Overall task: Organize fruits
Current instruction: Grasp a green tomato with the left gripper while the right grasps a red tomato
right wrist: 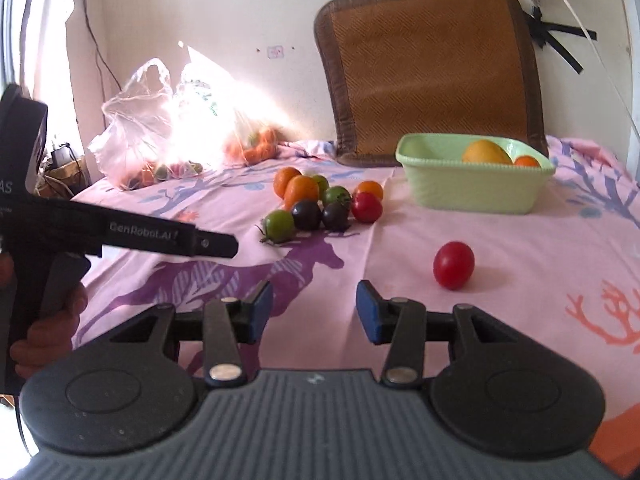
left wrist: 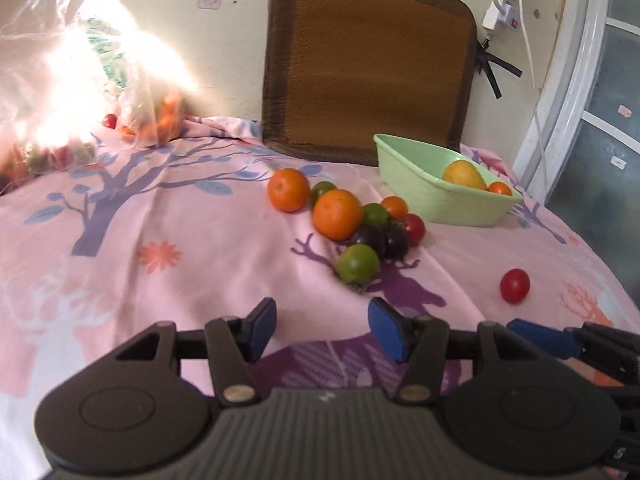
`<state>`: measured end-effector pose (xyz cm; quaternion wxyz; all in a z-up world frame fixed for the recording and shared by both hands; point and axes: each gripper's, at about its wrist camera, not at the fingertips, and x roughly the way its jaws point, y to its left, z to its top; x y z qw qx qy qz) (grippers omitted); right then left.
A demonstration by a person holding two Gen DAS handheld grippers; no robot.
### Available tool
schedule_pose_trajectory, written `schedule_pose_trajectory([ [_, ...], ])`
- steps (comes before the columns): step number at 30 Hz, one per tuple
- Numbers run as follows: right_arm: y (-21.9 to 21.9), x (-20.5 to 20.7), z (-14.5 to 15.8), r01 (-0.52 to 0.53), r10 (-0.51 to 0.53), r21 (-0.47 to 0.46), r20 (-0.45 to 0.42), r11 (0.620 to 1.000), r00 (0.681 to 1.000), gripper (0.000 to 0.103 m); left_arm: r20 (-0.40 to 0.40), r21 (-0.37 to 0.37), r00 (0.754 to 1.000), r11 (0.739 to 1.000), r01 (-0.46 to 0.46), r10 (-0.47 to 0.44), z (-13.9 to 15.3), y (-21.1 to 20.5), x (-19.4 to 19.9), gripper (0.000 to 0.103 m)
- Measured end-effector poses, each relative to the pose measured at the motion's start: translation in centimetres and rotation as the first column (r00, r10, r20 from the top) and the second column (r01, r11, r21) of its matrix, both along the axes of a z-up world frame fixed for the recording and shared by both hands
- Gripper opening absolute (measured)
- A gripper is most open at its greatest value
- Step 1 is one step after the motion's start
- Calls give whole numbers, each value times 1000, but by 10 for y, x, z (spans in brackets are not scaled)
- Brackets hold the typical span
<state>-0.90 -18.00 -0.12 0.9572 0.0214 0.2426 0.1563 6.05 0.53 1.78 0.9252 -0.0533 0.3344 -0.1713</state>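
Note:
A pile of fruit [left wrist: 352, 224] lies on the pink cloth: two oranges [left wrist: 337, 214], green, dark purple and red tomatoes. It also shows in the right wrist view [right wrist: 320, 204]. A lone red tomato [left wrist: 514, 285] [right wrist: 454, 265] lies apart to the right. A light green basket [left wrist: 424, 196] [right wrist: 472, 194] holds a yellow fruit [right wrist: 486, 152] and a small orange one [right wrist: 527, 161]. My left gripper [left wrist: 322, 330] is open and empty, short of the pile. My right gripper [right wrist: 314, 314] is open and empty, left of the lone tomato.
A clear plastic bag with more fruit [left wrist: 80, 92] [right wrist: 168, 136] sits at the back left in glare. A brown woven cushion [left wrist: 368, 60] [right wrist: 432, 64] leans on the wall behind the basket. The left gripper's body [right wrist: 120, 236] crosses the right wrist view's left side.

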Motion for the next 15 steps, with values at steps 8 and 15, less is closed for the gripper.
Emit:
schedule_pose_trajectory([
  [8,-35,3,4,190,-189,-4,41,982,981,49,36,71,999,997,38,-40,0,-35,31,51],
  [15,-60,35,-6,219,-219,-15,-56,976,974,50,38,92,998,995,41,-45,-8,-40,29,29],
])
